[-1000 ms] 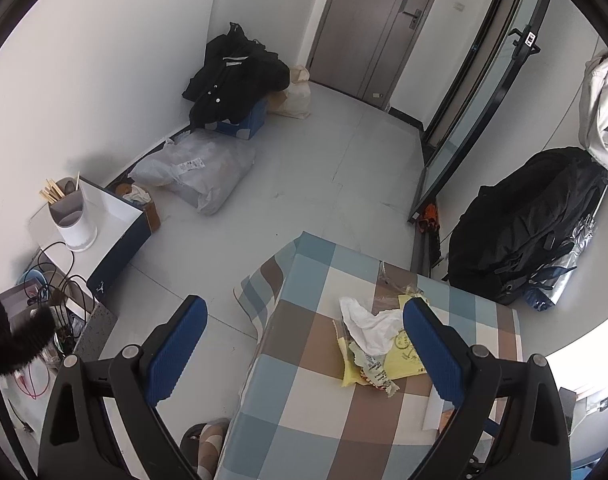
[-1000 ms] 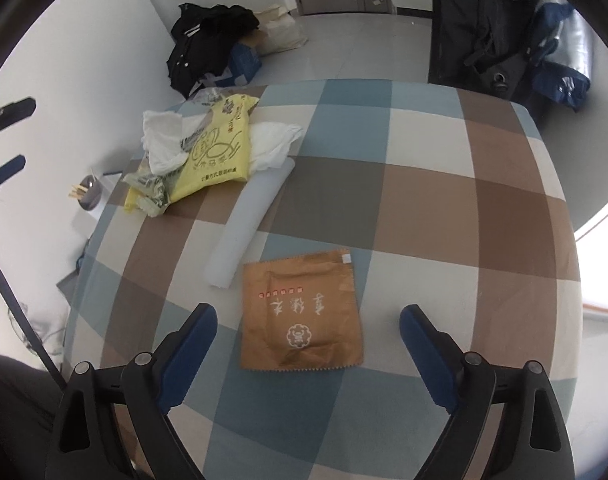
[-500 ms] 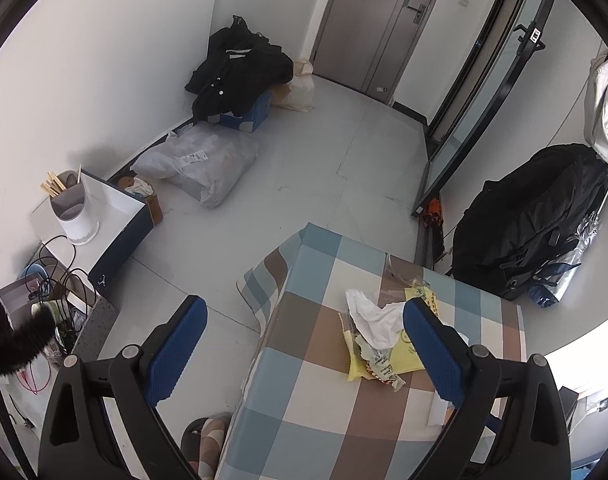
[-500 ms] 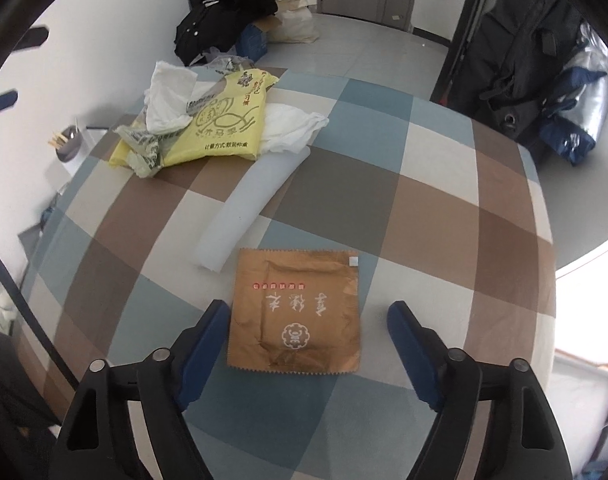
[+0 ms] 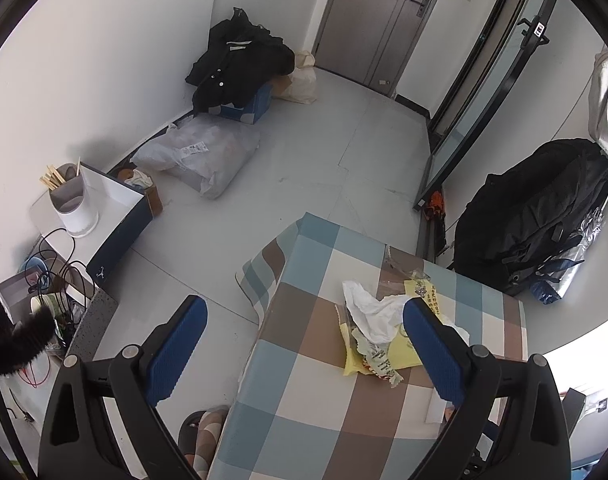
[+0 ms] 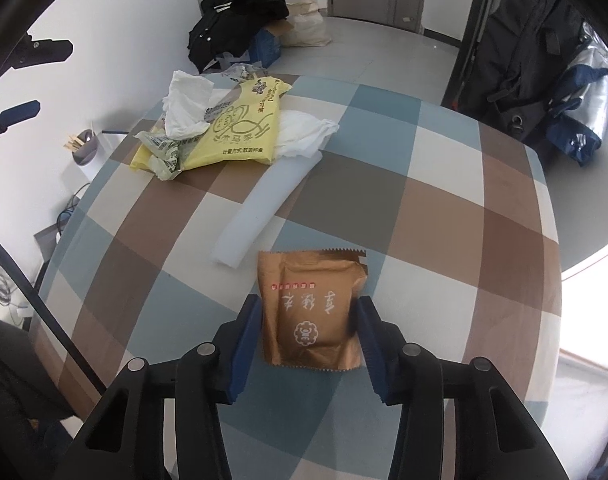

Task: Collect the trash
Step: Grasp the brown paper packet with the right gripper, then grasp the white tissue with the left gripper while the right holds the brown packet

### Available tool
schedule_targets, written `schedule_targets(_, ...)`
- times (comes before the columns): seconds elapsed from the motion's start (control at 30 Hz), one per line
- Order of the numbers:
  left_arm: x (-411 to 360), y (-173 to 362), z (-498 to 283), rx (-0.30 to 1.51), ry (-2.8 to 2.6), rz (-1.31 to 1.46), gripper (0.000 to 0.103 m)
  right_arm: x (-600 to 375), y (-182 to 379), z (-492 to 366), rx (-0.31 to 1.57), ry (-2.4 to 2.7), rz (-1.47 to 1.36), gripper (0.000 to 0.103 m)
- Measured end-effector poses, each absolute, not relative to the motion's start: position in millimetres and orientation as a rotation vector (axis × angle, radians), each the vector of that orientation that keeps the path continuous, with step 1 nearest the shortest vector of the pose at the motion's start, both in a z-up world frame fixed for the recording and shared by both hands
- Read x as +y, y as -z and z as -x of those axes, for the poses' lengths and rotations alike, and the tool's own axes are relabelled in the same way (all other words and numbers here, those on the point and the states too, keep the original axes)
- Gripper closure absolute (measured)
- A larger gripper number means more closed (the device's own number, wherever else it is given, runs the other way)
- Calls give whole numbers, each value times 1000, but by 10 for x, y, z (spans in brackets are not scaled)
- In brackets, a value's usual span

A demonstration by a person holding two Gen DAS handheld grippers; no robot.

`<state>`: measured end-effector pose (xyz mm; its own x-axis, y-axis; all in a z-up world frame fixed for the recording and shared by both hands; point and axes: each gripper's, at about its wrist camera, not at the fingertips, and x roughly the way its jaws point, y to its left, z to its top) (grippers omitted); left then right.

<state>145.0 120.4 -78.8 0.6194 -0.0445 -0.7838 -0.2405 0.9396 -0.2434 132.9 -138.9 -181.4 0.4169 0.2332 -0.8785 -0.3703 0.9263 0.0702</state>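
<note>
My right hand-held gripper (image 6: 308,334) is closing around the brown packet (image 6: 310,312), which lies flat on the near part of the checked counter (image 6: 444,208). Both blue pads sit against the packet's side edges, and its far right corner has buckled, so I read this as a grip taking hold. Just beyond the packet's far left corner lies a white foam strip (image 6: 265,204), running away toward the far left. At the strip's far end is the rest of the trash: a yellow bag (image 6: 239,128), crumpled white tissue (image 6: 187,106) on top of it, and a printed wrapper (image 6: 165,156) at its near left edge.

My left hand-held gripper (image 5: 304,354) hangs released with nothing between its pads, over the counter's edge with the floor (image 5: 324,152) below. From there the yellow bag and tissue lie beside its right finger.
</note>
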Motion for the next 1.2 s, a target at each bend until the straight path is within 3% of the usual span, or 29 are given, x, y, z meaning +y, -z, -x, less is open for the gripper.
schedule_targets(0.6, 975, 782, -1484, 928, -63, 249, 6, -1759, 1650, -1225, 1042, -422, -23, 57)
schedule_targets(0.73, 1030, 617, -1445, 840, -49, 227, 6, -1852, 1573, -1178, 1020, -428, -60, 57)
schedule_targets(0.93, 909, 717, -1731, 937, 75, 175, 6, -1983, 1462, -1166, 991, -428, -114, 57)
schedule_targets(1.2, 593, 1289, -2222, 1162, 218, 50, 6, -2087, 1380, -1163, 972, -432, -162, 57)
